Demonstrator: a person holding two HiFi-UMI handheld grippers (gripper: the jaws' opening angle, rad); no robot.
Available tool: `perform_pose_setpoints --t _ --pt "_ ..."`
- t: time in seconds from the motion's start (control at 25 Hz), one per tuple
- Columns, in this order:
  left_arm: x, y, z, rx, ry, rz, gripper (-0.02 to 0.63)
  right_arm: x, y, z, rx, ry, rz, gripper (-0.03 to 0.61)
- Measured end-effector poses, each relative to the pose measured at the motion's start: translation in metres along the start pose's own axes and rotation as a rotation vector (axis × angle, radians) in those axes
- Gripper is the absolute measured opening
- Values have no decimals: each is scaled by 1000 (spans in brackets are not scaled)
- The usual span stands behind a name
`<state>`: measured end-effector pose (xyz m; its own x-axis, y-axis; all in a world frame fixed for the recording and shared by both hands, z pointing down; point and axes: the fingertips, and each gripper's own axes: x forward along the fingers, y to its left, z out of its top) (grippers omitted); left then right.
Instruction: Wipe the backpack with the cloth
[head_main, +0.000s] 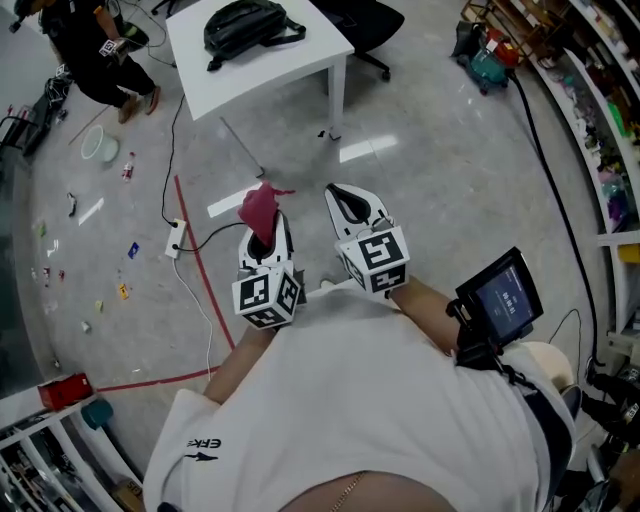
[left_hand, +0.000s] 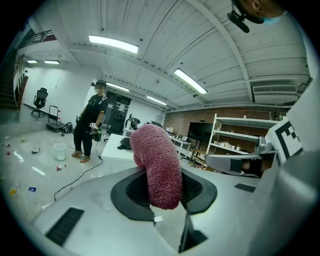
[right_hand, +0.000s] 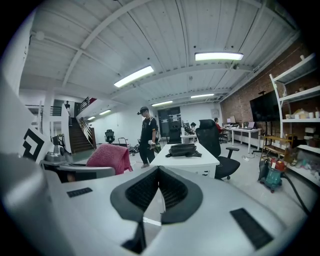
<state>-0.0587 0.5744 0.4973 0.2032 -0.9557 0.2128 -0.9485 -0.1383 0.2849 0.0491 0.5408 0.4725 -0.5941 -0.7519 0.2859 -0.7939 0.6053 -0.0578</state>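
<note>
My left tongs (head_main: 266, 235) clamp the cloth (head_main: 258, 208); right tongs (head_main: 347, 203) are closed, empty. The backpack (head_main: 245, 27) lies on the tabletop (head_main: 310, 62) at twelve o'clock, well apart; I'd approach first, cloth leading.

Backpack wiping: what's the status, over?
Left gripper shut on red cloth. Right gripper shut, empty. Backpack on white table, far ahead. Power strip on floor nearby.
</note>
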Motion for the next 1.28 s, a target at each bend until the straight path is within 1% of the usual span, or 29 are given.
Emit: perform_pose_setpoints --t 0.12,0.24,0.4,0.48,0.68,0.84,1.0,1.2,1.28 --pt "-3 3 -2 -8 14 14 92 0 4 0 -5 11 6 5" --pt "-6 5 -1 4 20 23 92 0 7 7 -18 2 8 5" --pt "-12 5 5 22 6 33 92 -1 9 13 -27 -16 13 5" --pt "-4 7 8 31 -1 39 92 6 3 15 -30 -23 18 5" --pt "74 13 20 38 7 53 92 64 -51 29 -24 -23 29 5" --pt "116 6 39 51 -3 55 92 91 -84 50 -26 -41 50 5" --pt "178 -2 56 48 -7 74 92 129 -135 65 -18 -38 79 5" --pt "201 -4 64 49 -9 102 92 148 -153 73 -16 -38 119 5" --pt "219 -8 67 54 -7 117 92 159 -169 77 -13 -37 138 5"
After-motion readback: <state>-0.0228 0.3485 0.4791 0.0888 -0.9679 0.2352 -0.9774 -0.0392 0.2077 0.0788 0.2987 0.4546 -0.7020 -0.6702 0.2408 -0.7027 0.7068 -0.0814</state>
